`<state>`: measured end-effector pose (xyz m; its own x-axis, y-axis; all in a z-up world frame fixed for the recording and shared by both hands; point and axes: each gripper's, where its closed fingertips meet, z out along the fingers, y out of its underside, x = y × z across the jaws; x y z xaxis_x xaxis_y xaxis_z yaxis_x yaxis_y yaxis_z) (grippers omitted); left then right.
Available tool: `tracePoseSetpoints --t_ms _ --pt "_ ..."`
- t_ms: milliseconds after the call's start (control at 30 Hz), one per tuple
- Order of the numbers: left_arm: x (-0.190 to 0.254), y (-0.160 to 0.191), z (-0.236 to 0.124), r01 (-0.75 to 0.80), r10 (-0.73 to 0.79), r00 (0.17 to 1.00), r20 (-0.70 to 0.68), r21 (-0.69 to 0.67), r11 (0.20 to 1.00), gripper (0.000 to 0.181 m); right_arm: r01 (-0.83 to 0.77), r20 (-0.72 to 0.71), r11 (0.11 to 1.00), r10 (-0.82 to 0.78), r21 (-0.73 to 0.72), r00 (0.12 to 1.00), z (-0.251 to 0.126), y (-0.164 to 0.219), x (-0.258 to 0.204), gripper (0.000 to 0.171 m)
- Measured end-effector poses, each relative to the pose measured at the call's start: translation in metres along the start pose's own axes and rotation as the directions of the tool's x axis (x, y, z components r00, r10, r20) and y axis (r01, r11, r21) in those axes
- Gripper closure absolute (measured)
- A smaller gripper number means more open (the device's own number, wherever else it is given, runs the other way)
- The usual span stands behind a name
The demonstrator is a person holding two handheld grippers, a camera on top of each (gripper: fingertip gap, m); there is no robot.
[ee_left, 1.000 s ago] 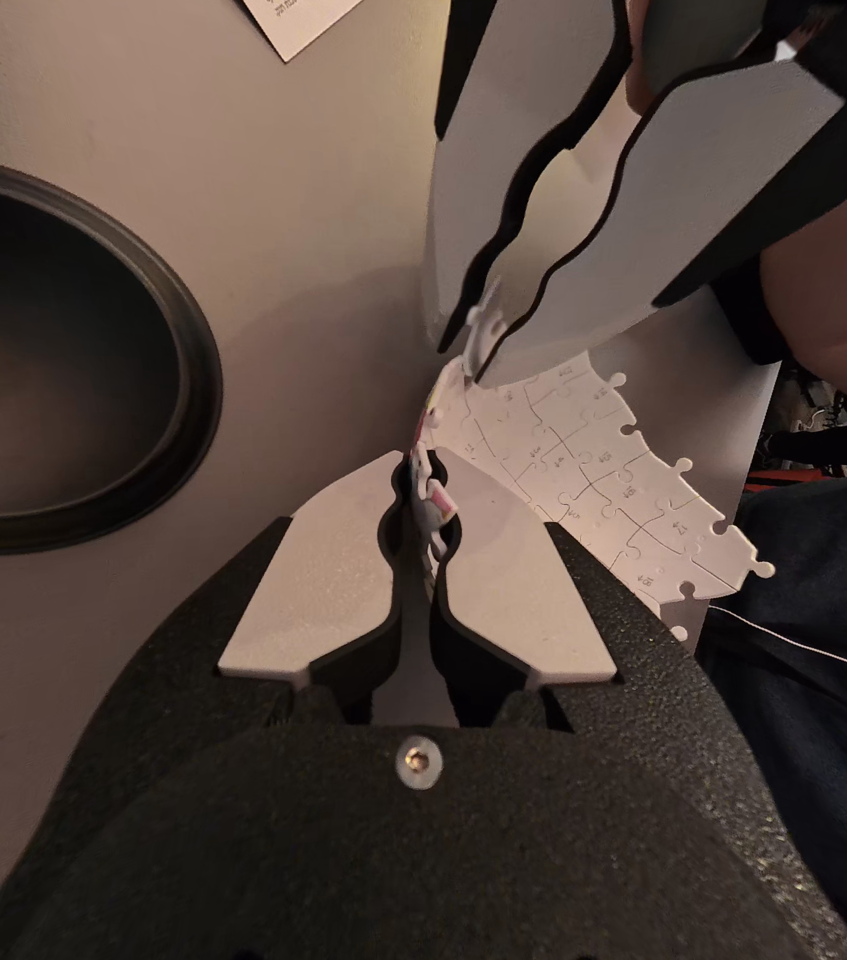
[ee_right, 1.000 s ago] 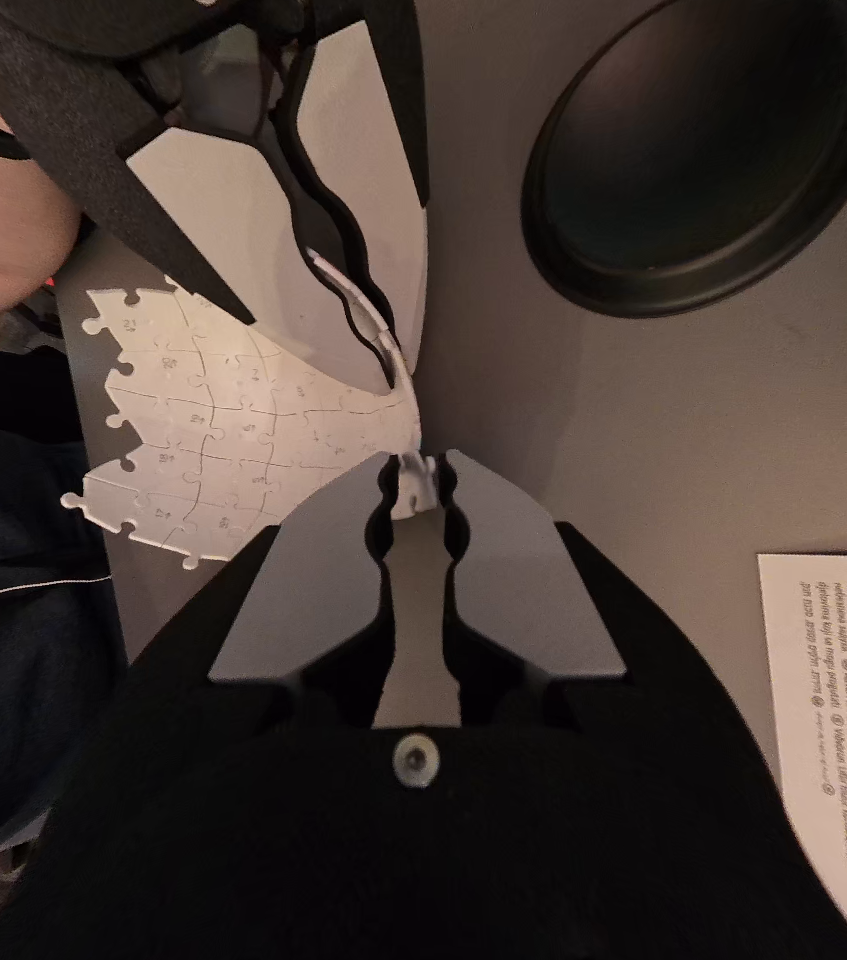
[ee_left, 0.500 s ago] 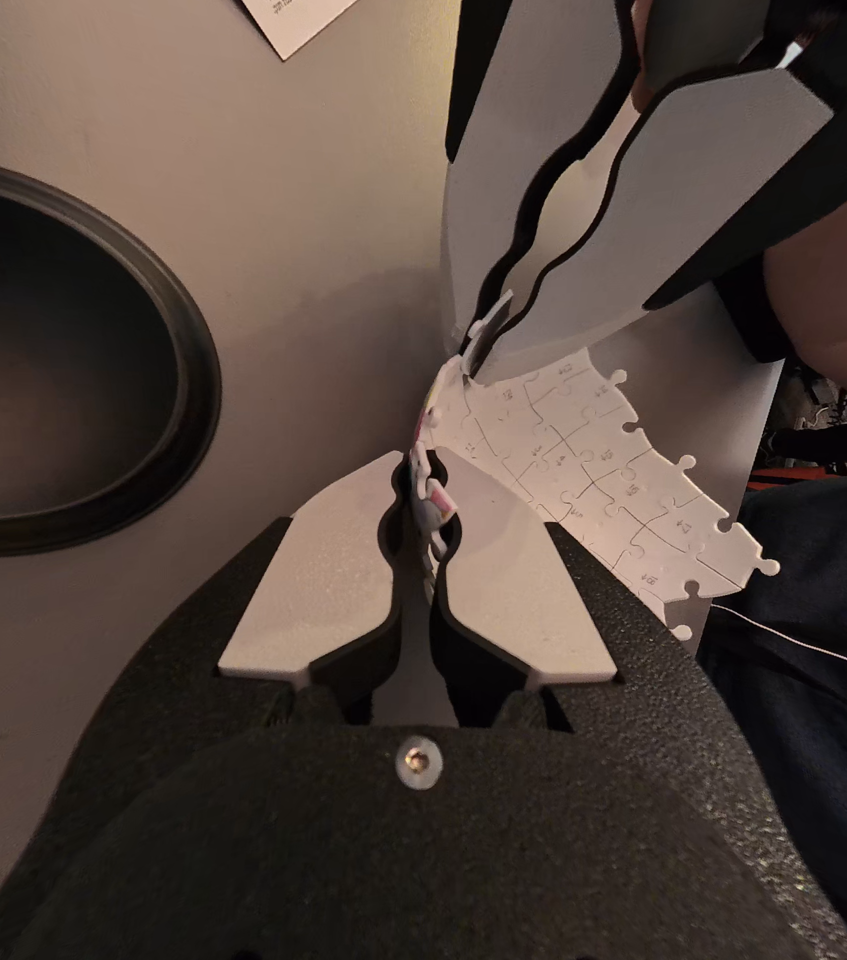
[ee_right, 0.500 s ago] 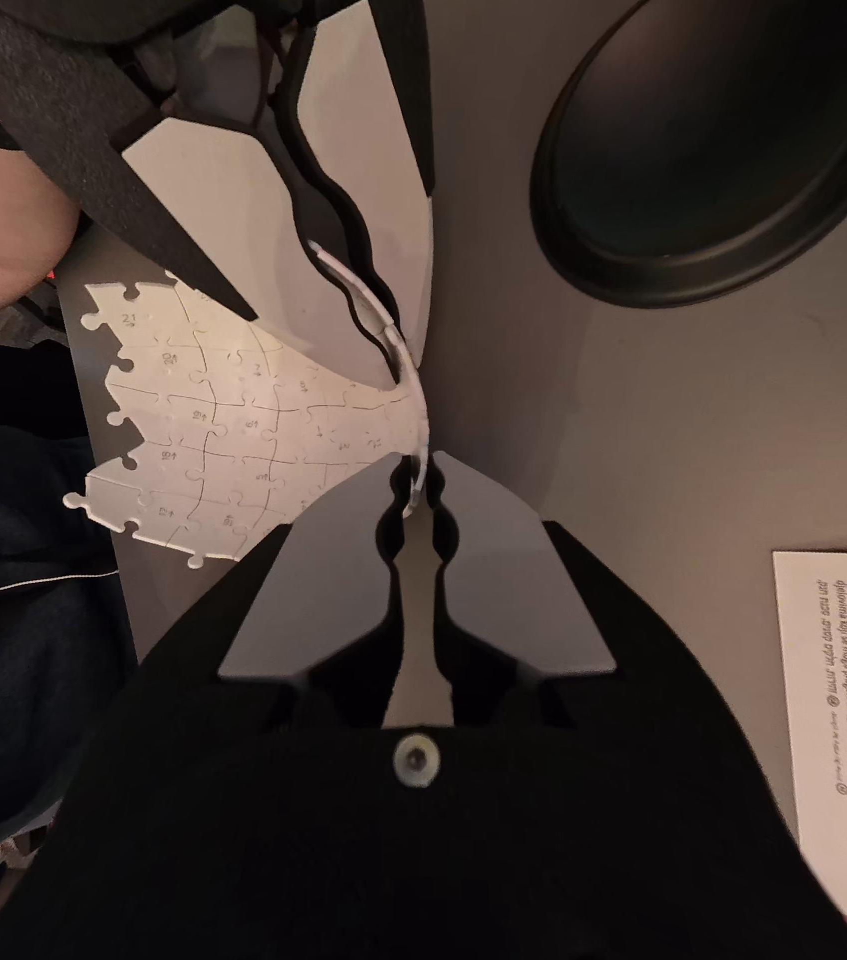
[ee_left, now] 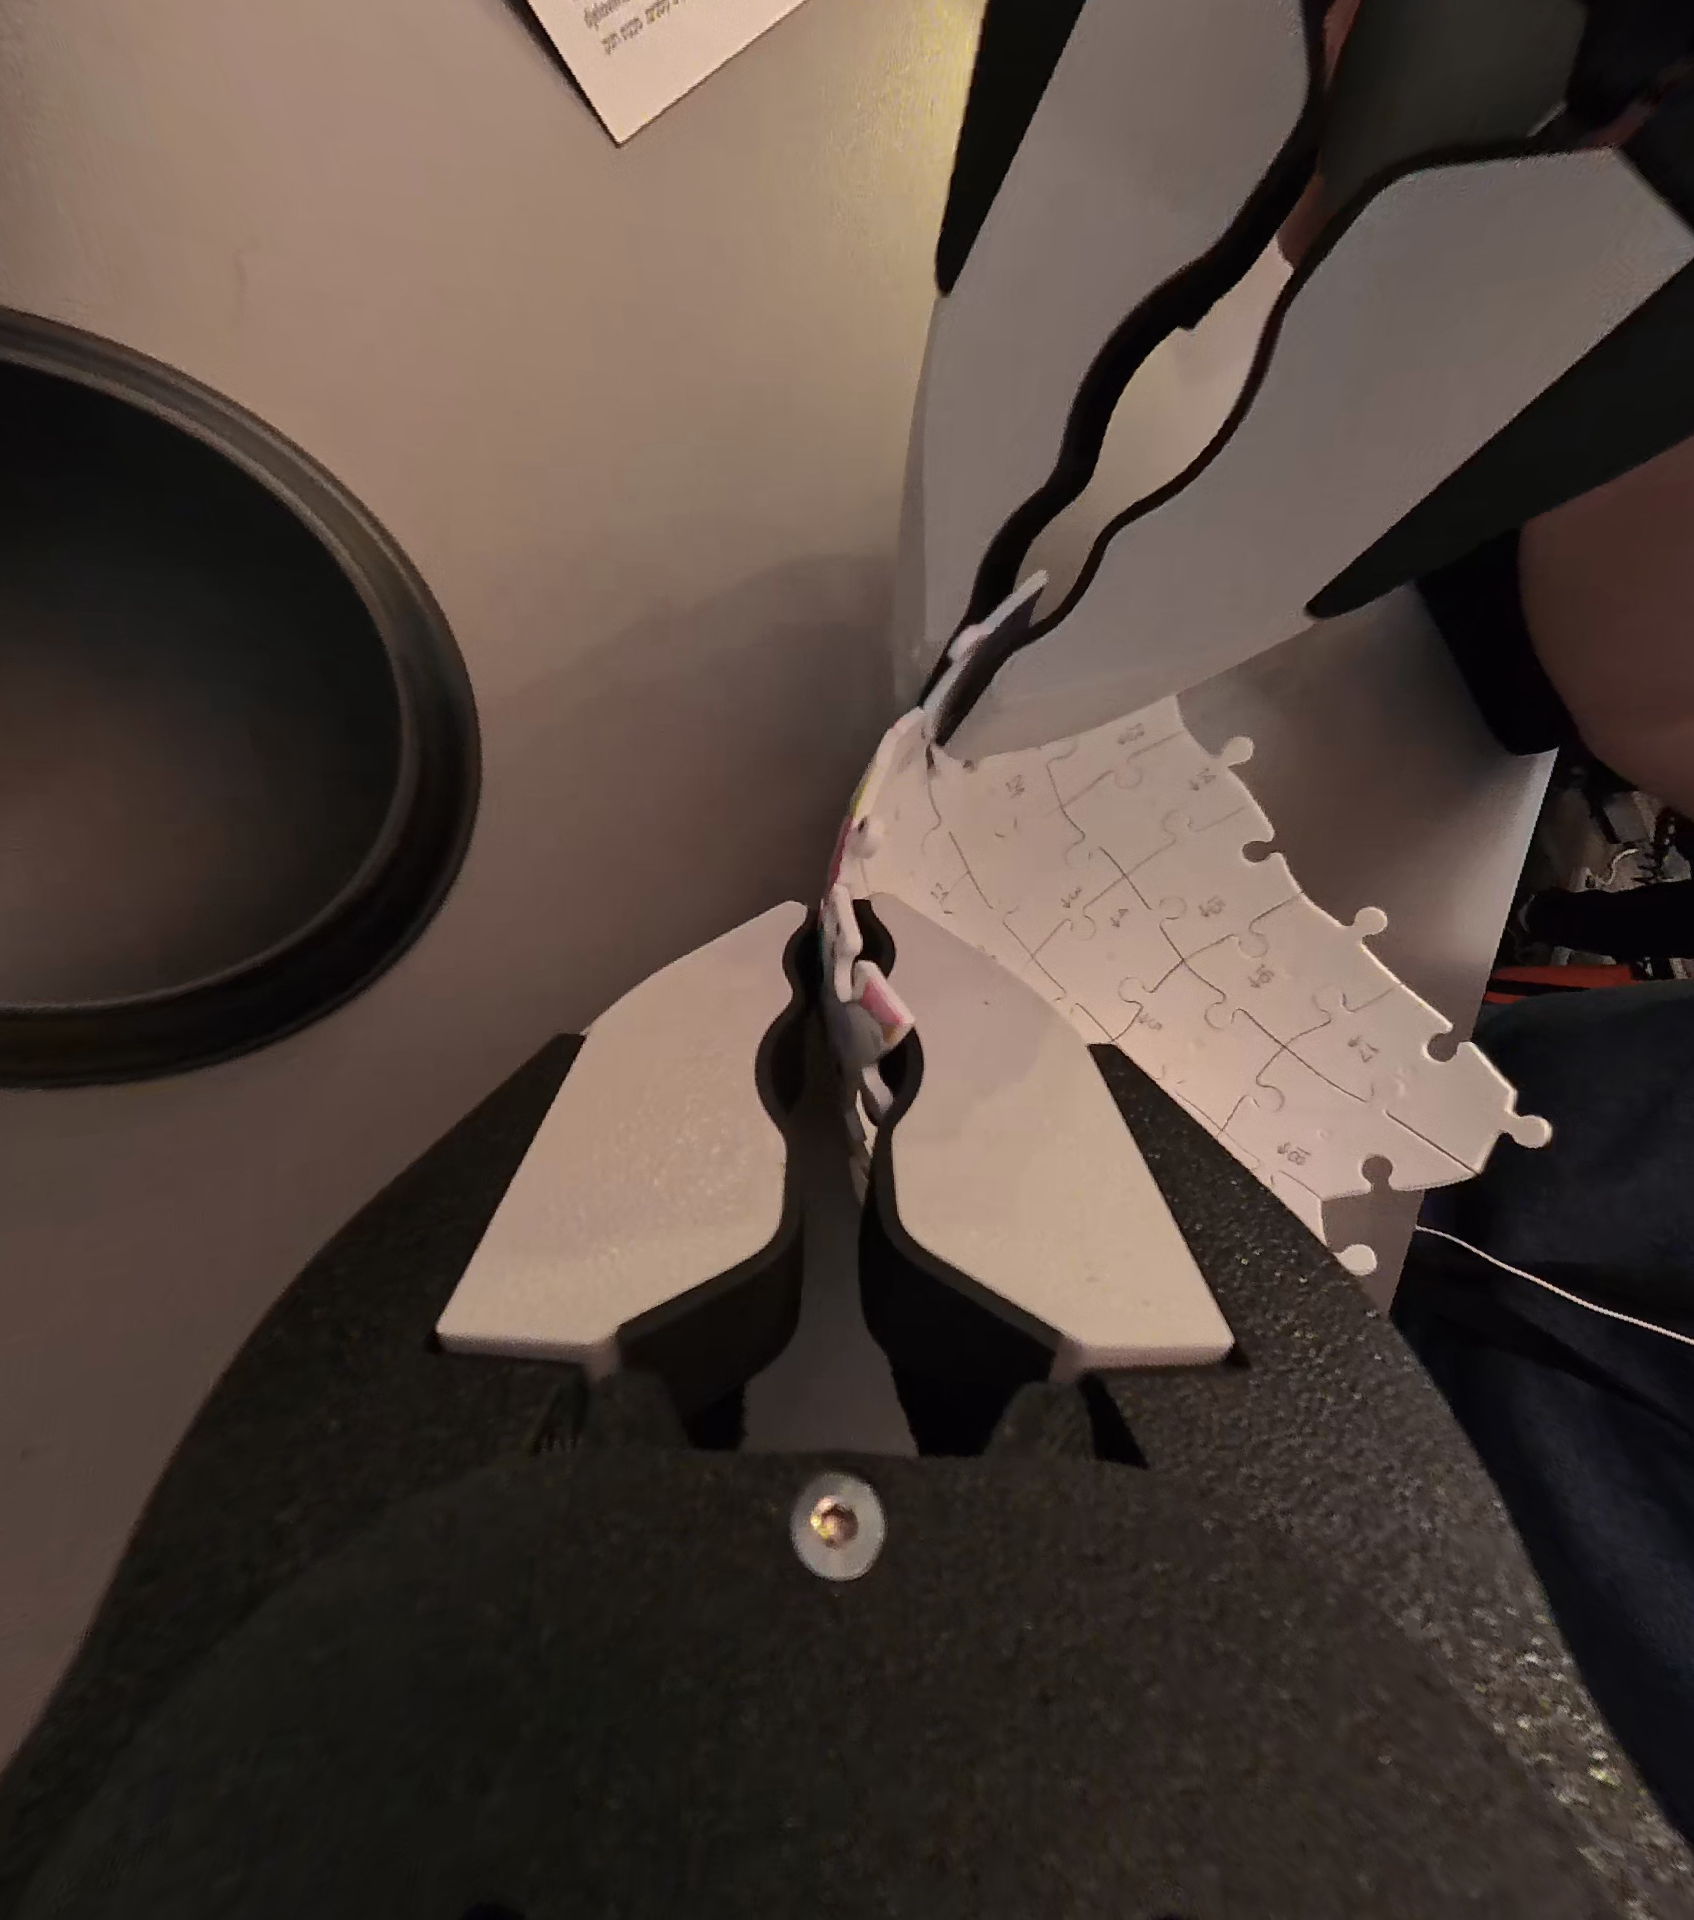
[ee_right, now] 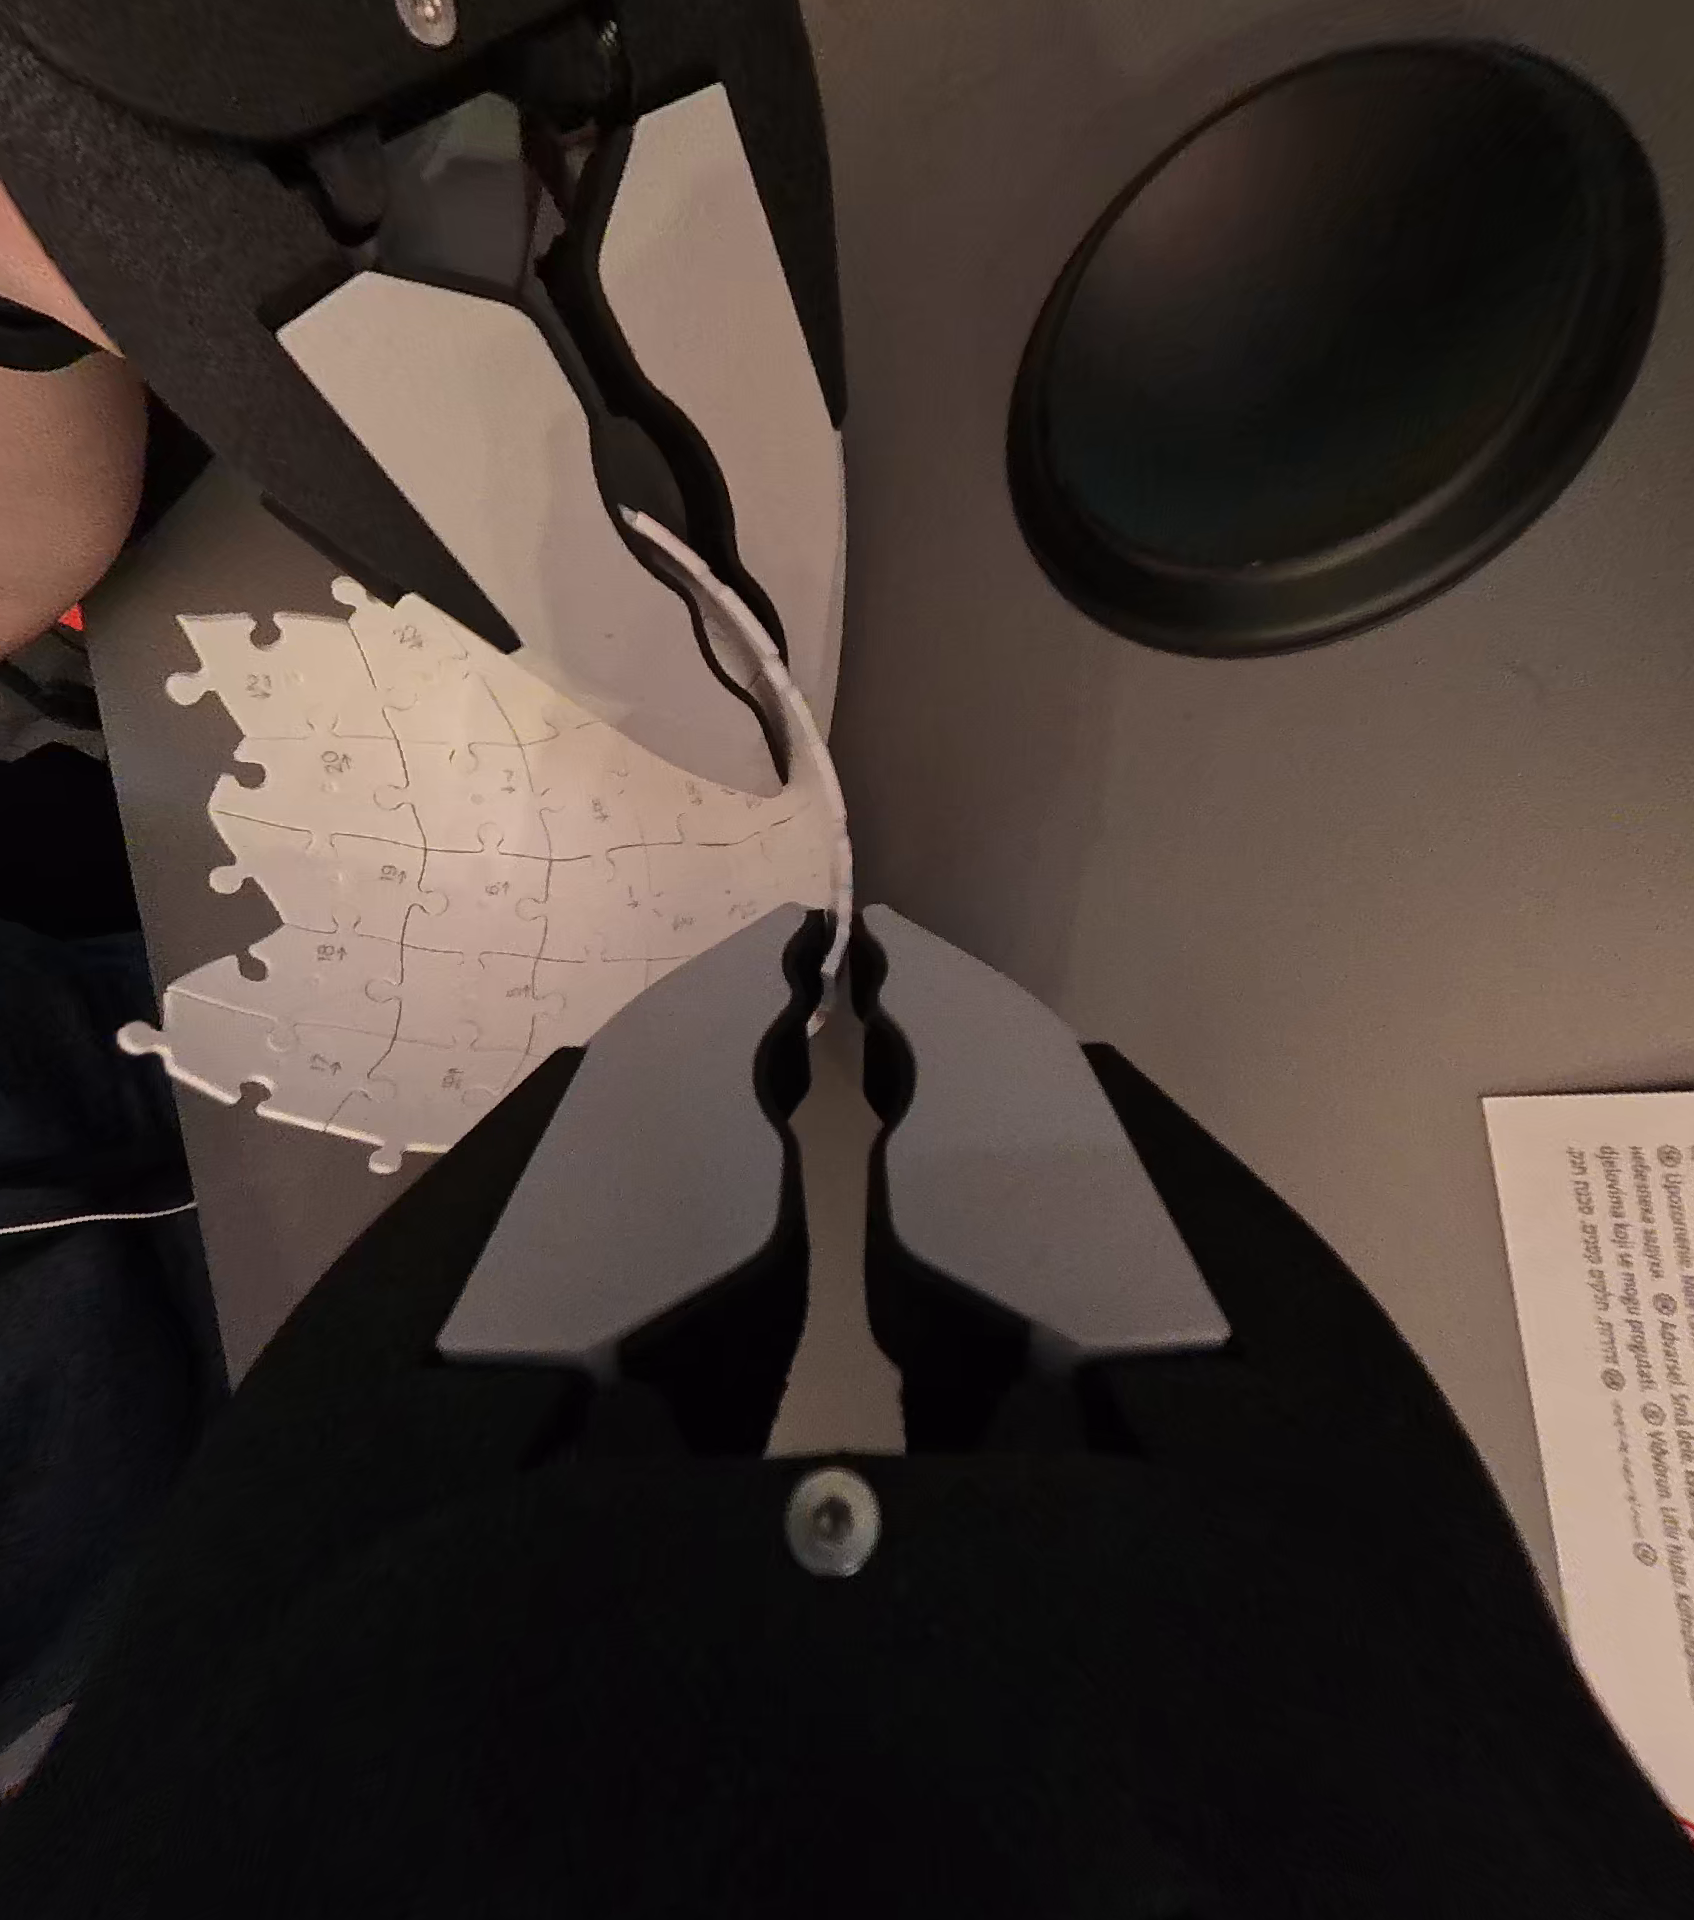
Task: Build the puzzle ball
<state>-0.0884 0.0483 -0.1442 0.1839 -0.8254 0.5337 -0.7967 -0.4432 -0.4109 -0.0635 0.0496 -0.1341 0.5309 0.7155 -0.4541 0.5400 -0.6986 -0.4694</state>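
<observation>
Left wrist view: left tongs (ee_left: 838,925) clamp the curved puzzle shell (ee_left: 1186,935) (white, knobbed edges); right tongs (ee_left: 957,686) pinch a piece (ee_left: 994,639).

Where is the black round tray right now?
The black round tray sits on the grey table, at the left of the left wrist view and upper right of the right wrist view, apart from the puzzle section.
</observation>
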Motion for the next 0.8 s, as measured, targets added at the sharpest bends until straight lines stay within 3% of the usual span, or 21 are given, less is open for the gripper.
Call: tracePoseSetpoints --t_ms 533,800 --pt "0.0012 0.0002 0.0008 -0.016 0.016 1.0 0.01 -0.005 1.0 0.177 0.002 0.062 1.0 -0.002 0.007 0.998 0.0016 0.0015 -0.0004 0.166" --pt "0.0057 -0.0029 0.0026 -0.049 0.048 0.999 0.017 0.002 0.999 0.176 0.005 0.026 0.999 -0.004 -0.032 1.0 -0.0031 0.0064 0.0 0.167"
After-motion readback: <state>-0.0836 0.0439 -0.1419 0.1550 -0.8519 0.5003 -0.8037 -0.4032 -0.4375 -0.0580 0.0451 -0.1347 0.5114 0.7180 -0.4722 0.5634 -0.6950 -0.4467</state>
